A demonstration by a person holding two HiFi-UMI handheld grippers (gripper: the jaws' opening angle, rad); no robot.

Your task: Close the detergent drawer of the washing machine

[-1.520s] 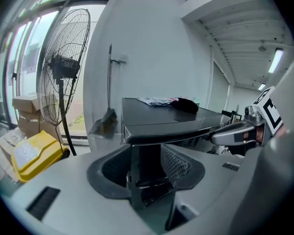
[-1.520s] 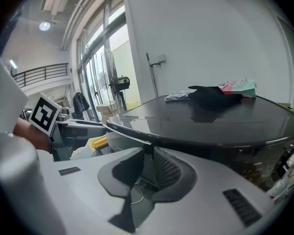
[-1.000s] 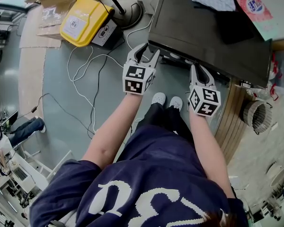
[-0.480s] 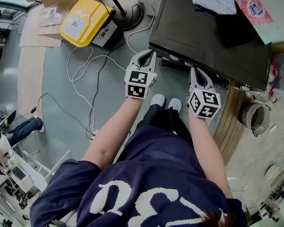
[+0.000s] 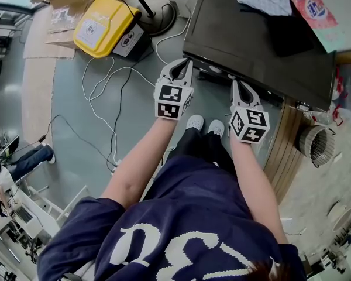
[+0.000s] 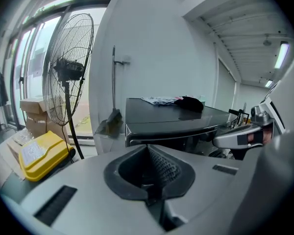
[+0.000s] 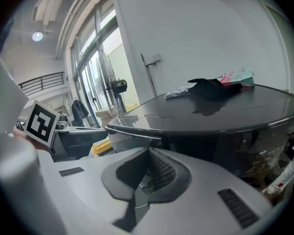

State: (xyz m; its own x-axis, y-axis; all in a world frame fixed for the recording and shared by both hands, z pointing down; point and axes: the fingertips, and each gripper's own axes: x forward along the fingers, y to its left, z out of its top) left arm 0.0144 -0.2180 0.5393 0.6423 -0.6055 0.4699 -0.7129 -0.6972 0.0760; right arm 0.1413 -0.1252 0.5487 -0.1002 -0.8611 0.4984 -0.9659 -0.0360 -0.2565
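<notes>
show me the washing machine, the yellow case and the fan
washing machine [image 5: 225, 35]: head view, bare part of its dark top
yellow case [image 5: 102, 25]: head view, middle of its top face
fan [image 6: 68, 69]: left gripper view, dark motor hub

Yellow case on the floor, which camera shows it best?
The head view: the yellow case shows whole from above, label included. In the left gripper view the case sits side-on at lower left; the right gripper view shows only a sliver.
</notes>
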